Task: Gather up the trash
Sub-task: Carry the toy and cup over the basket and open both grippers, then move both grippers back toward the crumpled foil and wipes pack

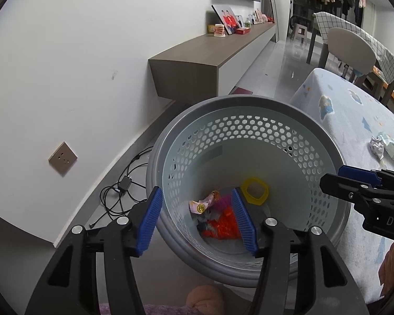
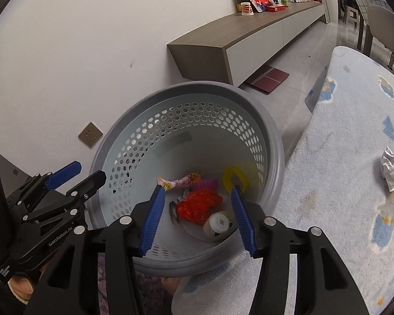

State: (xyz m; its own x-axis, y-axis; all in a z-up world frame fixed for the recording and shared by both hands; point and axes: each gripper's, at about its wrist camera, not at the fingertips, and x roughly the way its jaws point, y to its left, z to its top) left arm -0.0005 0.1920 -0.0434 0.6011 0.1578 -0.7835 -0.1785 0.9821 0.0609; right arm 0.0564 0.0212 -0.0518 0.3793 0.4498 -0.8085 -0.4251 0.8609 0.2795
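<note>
**Left wrist view: both grippers over the basket, nothing held**

Left gripper (image 1: pixel 197 199) jaws part open, empty, above grey perforated basket (image 1: pixel 249 105). Right gripper (image 2: pixel 195 197) likewise part open, empty. At basket bottom: red wrapper (image 2: pixel 199 206), pink wrapper (image 2: pixel 180 182), yellow ring (image 2: pixel 235 179), white cap (image 2: pixel 219 223). Crumpled paper (image 2: pixel 391 168) on blue patterned tablecloth (image 2: pixel 341 131), at 3 o'clock from the basket.

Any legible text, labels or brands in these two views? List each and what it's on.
"GenRobot.AI": on the left claw body, right wrist view.
"DAS", cut off at the frame edge: on the right claw body, left wrist view.
Small white print low on the left claw's body: too small to read.
Pink wrapper with yellow seal, in the basket: blurred.
Shelf items: too small.
</note>
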